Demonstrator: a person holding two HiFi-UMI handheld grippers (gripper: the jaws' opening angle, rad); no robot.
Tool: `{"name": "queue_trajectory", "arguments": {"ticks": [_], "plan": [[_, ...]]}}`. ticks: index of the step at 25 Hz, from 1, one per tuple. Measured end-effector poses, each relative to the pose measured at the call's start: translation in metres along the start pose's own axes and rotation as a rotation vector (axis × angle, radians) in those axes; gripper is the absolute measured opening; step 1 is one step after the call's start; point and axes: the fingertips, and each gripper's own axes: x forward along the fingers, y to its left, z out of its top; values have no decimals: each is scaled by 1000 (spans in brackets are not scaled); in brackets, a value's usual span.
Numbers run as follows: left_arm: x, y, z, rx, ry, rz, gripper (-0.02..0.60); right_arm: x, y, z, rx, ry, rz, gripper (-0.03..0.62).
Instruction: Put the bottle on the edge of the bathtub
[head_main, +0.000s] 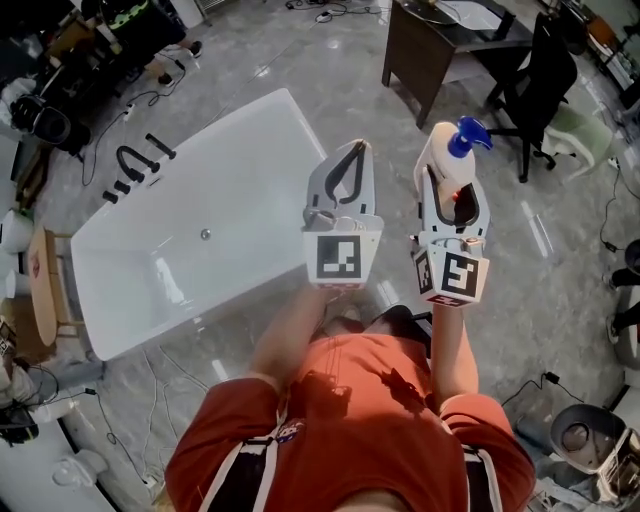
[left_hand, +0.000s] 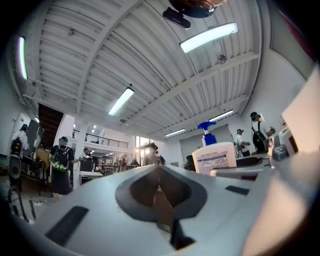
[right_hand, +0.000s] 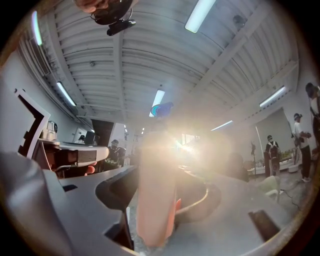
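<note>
- Nearest, at the bottom of the head view, is the person in an orange shirt (head_main: 350, 420), both forearms stretched forward.
- The left gripper (head_main: 356, 150) is held over the near right corner of the bathtub (head_main: 240, 185). Its two jaws are together at the tips, and the left gripper view shows nothing between them.
- The right gripper (head_main: 455, 185) is just beside it, on the right. Its jaws stand apart and clamp the bottle (head_main: 440, 150) by the sides of its body.
- The bottle is white with a blue pump (head_main: 468, 135) and stands upright in the jaws, over the grey floor (head_main: 560, 250). It is to the right of the bathtub and apart from its edge.
- In the right gripper view the bottle is a blurred shape between the jaws, washed out by glare.
- The white bathtub lies to the left, with a black faucet (head_main: 135, 160) at its far rim.
- Further away are a dark desk (head_main: 425, 50) and a black office chair (head_main: 535, 80).
</note>
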Motion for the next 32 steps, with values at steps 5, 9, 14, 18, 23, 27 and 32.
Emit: {"name": "queue_trajectory", "arguments": {"ticks": [5, 9, 14, 18, 23, 27, 32], "plan": [[30, 7, -23, 13, 29, 16, 17, 37, -7, -16, 9, 1, 34, 242], [70, 9, -34, -22, 47, 67, 17, 78, -27, -27, 22, 2, 74, 242], [130, 10, -48, -26, 54, 123, 17, 139, -63, -45, 45, 10, 119, 242], [175, 11, -53, -11, 55, 170, 17, 181, -87, -51, 41, 14, 174, 242], [233, 14, -63, -37, 69, 244, 17, 235, -122, -56, 45, 2, 231, 242], [273, 14, -68, -24, 68, 288, 17, 274, -147, -63, 57, -2, 272, 242], [305, 13, -77, -17, 70, 322, 17, 305, -165, -74, 76, 0, 307, 242]]}}
